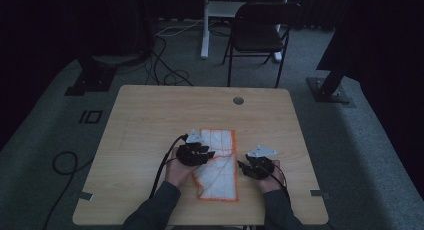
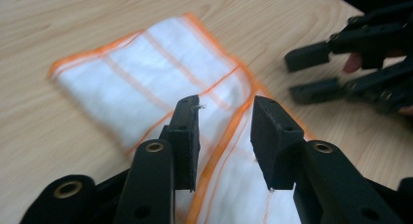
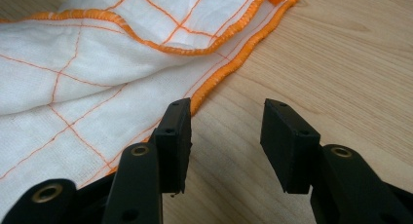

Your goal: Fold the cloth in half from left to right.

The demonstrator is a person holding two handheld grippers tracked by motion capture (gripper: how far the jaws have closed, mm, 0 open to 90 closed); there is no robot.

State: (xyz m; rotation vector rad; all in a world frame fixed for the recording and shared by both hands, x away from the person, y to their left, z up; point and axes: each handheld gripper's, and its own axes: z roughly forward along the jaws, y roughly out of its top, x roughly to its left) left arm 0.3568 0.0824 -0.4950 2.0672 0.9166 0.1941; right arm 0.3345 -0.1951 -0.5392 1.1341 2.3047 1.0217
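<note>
Nearest the table's front edge, two sleeved forearms come in, each hand carrying a black gripper. On the person's left, the left gripper (image 1: 209, 152) hangs over the white cloth (image 1: 218, 175) with orange edging and orange grid lines. Its jaws stand apart above a folded orange hem, and nothing is pinched between them. At the right, the right gripper (image 1: 241, 165) sits just beside the cloth's right edge, jaws spread wide over bare wood, with the orange hem close to one jaw and nothing grasped. The cloth lies folded on the wooden table (image 1: 150, 120), a little toward the near side, one layer lapped at an angle over another. Farther off, a small round grommet (image 1: 238, 100) sits near the table's back edge. Beyond the table, a black folding chair (image 1: 260, 32) stands on the grey floor among loose cables.
</note>
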